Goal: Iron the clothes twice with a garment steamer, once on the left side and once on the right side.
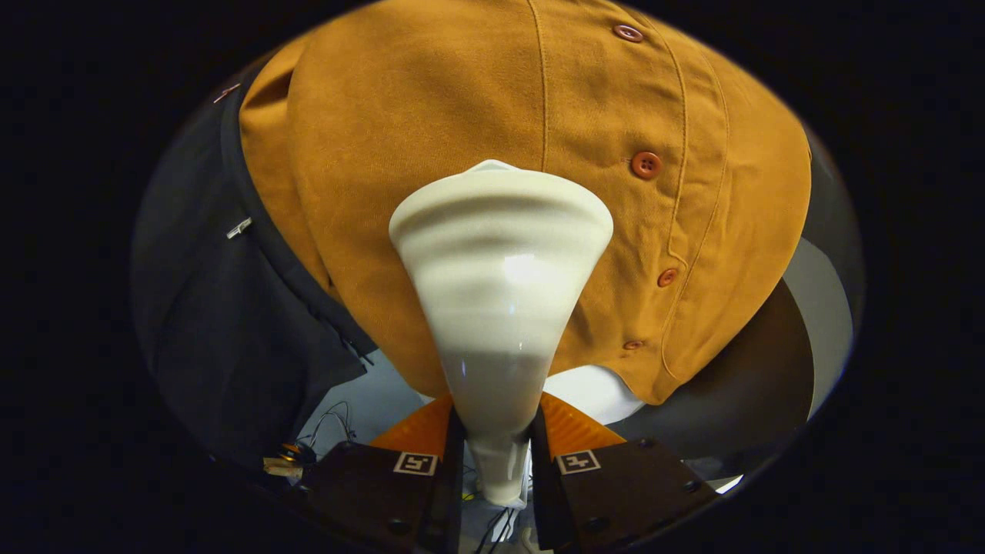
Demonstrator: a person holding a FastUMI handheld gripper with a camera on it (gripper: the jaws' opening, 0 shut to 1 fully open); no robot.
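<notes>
Between the two fingers of the claw [496,454], the narrow neck of the garment steamer [500,261] is seen clamped, both fingers being pressed against its sides, so that the claw is closed on the steamer's handle end. From that neck the pale, glossy body is seen to flare into a wide cone whose broad mouth is directed at the hanging shirt [462,115] just ahead; whether the mouth is touching the cloth or held just off it cannot be told. The shirt is shown as a mustard-coloured garment with a buttoned placket, a row of buttons [646,165] running down it to the right of the steamer head, which is placed over the panel beside that placket. A dark garment [208,308] is seen hanging beside the shirt, and cables [331,419] are visible below. The steamer's shell is judged to be hard, smooth and somewhat slippery, with its bulk carried forward of the grip; a firm hold low on the tapered neck, as shown, is therefore judged suitable, since a hold higher on the flare would be likely to slide. The shirt fabric is judged to be soft, light and unsupported behind, so that it may be expected to yield and swing under pressure; light, even contact is judged advisable, and the buttons are best passed alongside.
</notes>
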